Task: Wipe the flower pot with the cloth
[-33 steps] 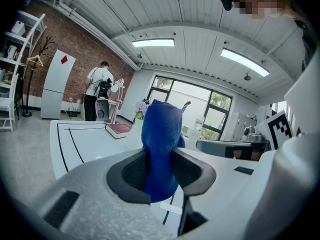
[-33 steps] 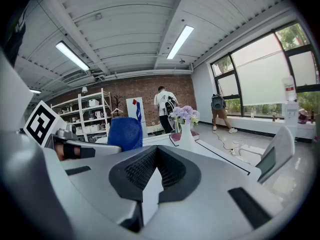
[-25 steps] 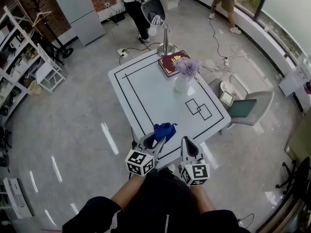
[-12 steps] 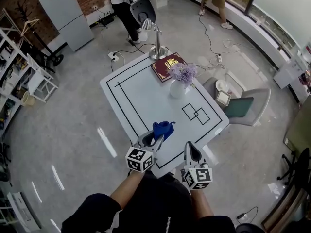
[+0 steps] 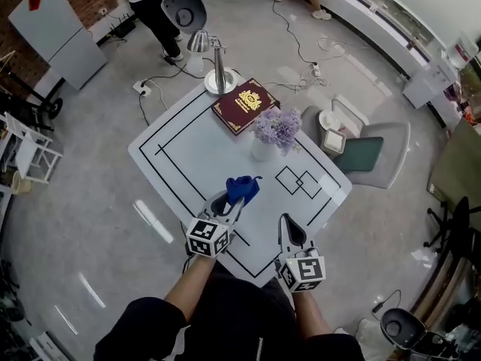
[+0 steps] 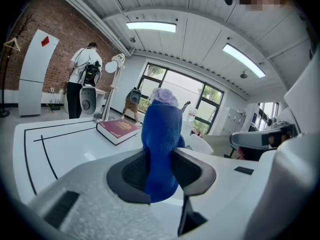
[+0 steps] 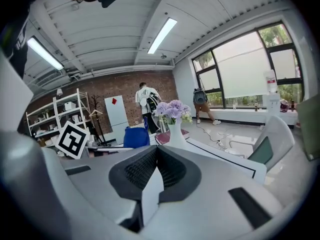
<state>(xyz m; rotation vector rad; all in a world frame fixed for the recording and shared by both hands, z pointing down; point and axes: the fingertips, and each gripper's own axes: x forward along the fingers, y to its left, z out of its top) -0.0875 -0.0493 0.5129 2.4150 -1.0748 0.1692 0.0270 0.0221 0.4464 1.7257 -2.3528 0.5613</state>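
Observation:
A white flower pot (image 5: 262, 150) with purple flowers (image 5: 276, 125) stands near the middle of the white table (image 5: 180, 153). The right gripper view shows the flower pot (image 7: 174, 132) too. My left gripper (image 5: 230, 202) is shut on a blue cloth (image 5: 242, 188) over the table's near part, short of the pot. In the left gripper view the cloth (image 6: 161, 149) sticks up between the jaws and hides most of the pot. My right gripper (image 5: 290, 231) is shut and holds nothing, at the table's near corner. The cloth (image 7: 135, 136) is also in the right gripper view, at left.
A dark red book (image 5: 243, 105) and a desk lamp (image 5: 217, 72) stand at the table's far side. A grey chair (image 5: 368, 155) with a small white item stands to the right. People stand beyond the table, cables lie on the floor, shelving (image 5: 26, 156) stands at the left.
The view has shifted, so the table now sits further left and closer. My left gripper with the cloth has come a little nearer the pot. The right gripper has hardly moved.

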